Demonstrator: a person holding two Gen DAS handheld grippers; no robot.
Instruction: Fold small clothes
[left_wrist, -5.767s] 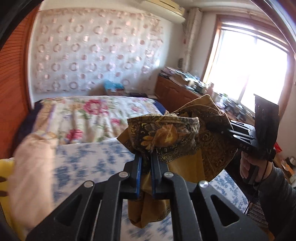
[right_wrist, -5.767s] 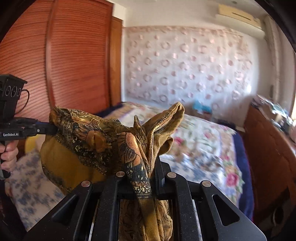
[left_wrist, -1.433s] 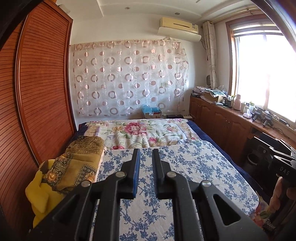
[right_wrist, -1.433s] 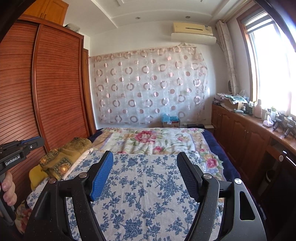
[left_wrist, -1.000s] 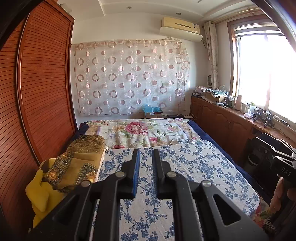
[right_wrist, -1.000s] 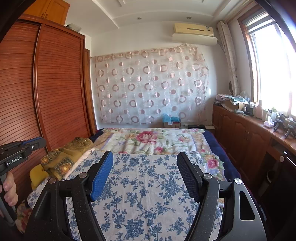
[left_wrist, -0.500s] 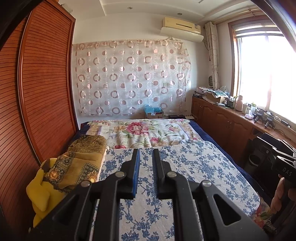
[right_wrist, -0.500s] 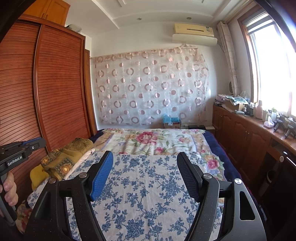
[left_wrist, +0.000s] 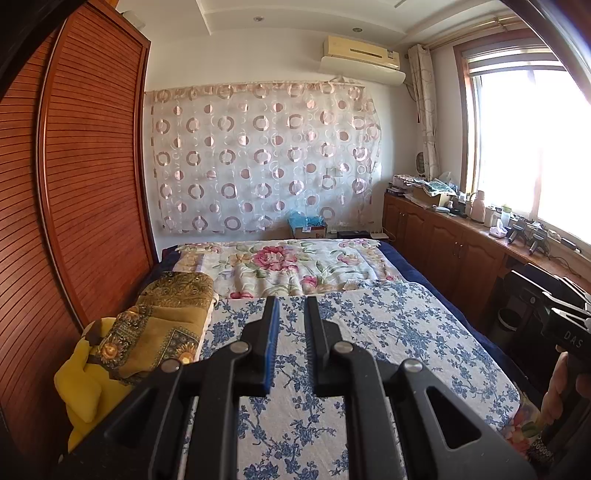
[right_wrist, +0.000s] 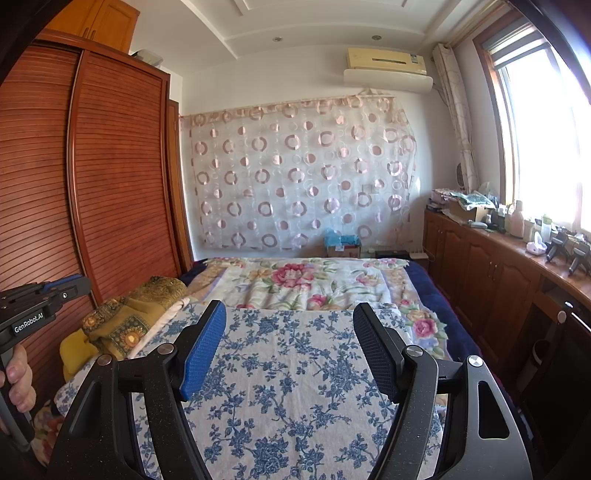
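A mustard and brown patterned garment (left_wrist: 162, 325) lies folded at the left edge of the bed, on top of a yellow cloth (left_wrist: 81, 384); the right wrist view shows the garment (right_wrist: 125, 321) too. My left gripper (left_wrist: 291, 301) hovers over the blue floral sheet (left_wrist: 369, 332), shut to a narrow slit with nothing in it. My right gripper (right_wrist: 289, 308) is open wide and empty above the same sheet (right_wrist: 295, 350). Both grippers are well back from the garment, which lies to their left.
A wooden slatted wardrobe (left_wrist: 74, 221) stands against the bed's left side. A low wooden cabinet (right_wrist: 498, 280) with clutter on top runs under the window on the right. A pink floral quilt (left_wrist: 288, 266) covers the far half of the bed.
Several seconds ago both grippers held the patterned garment up in the air. It now lies folded at the bed's left edge and both grippers are empty. Nothing has moved over the last second.
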